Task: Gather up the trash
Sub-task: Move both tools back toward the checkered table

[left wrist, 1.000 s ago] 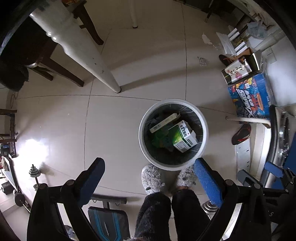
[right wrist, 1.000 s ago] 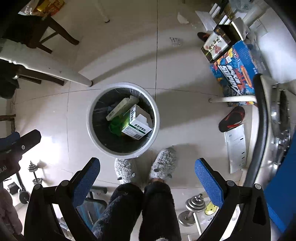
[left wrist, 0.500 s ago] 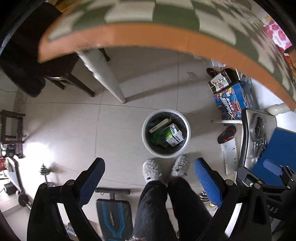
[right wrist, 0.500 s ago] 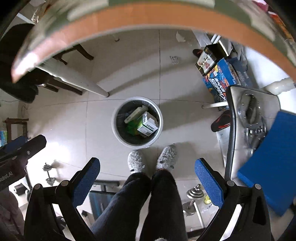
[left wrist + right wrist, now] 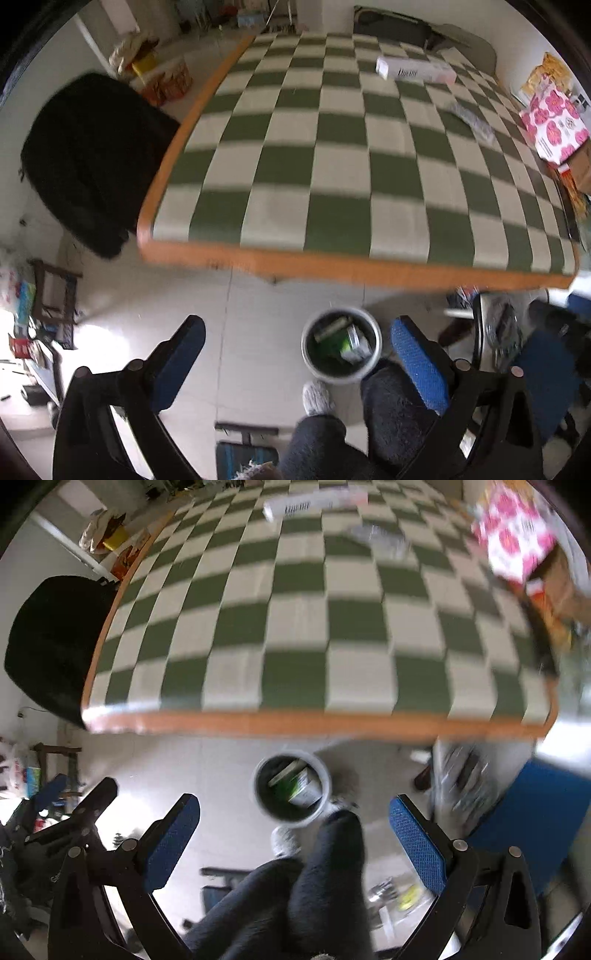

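A round white trash bin (image 5: 340,349) (image 5: 291,789) stands on the floor below the table's near edge, holding a green-and-white carton and other boxes. On the green-and-white checkered table (image 5: 332,166) (image 5: 295,627) lie a long white box (image 5: 413,70) (image 5: 314,500) at the far side and a clear crumpled wrapper (image 5: 471,120) (image 5: 382,537) to its right. My left gripper (image 5: 297,354) and right gripper (image 5: 293,830) are both open and empty, held high above the floor in front of the table.
A black chair (image 5: 92,158) stands at the table's left. A pink-flowered box (image 5: 554,125) (image 5: 513,535) and cardboard sit at the table's right edge. The person's legs and slippers (image 5: 317,397) are beside the bin. A blue object (image 5: 532,819) is at the right.
Both grippers have risen from just over the bin to above table height and tilted up. The tabletop with the white box and wrapper has come into view. Both stay open.
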A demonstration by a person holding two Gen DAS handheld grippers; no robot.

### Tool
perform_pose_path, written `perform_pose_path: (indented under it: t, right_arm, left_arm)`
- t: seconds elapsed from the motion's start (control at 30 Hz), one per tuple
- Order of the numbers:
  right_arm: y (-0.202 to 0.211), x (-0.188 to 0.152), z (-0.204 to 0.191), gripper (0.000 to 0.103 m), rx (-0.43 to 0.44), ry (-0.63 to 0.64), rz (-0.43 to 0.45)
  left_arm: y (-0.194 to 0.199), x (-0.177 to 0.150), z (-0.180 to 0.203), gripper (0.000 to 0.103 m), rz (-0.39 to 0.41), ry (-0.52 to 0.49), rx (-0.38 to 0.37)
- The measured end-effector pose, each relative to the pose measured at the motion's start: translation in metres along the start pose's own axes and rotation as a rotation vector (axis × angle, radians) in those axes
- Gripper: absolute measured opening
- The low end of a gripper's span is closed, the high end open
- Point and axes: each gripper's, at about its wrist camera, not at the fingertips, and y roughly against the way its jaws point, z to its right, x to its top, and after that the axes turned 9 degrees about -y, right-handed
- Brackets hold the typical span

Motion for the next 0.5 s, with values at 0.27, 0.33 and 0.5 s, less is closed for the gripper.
perform_pose_path:
  t: [0.27, 0.33, 0.5]
  right_arm:
    - [-0.026, 0.171, 0.036, 0.103, -0.106, 0.151, -0.029]
    - [-0.05, 0.219, 0.045, 0.103, -0.136, 0.19, -0.054]
    - [-0.111, 0.309, 0.055, 0.102, -0.2, 0.278, -0.119]
  left_arm:
    - [-0.053, 0.128, 0.036, 0.103, -0.008, -0.019, 0.023]
    - [-0.073, 0.158, 0.046, 0.103, -0.04, -0.023, 0.021]
    - [-0.132, 0.216, 0.07, 0.103, -0.139, -0.063, 0.024]
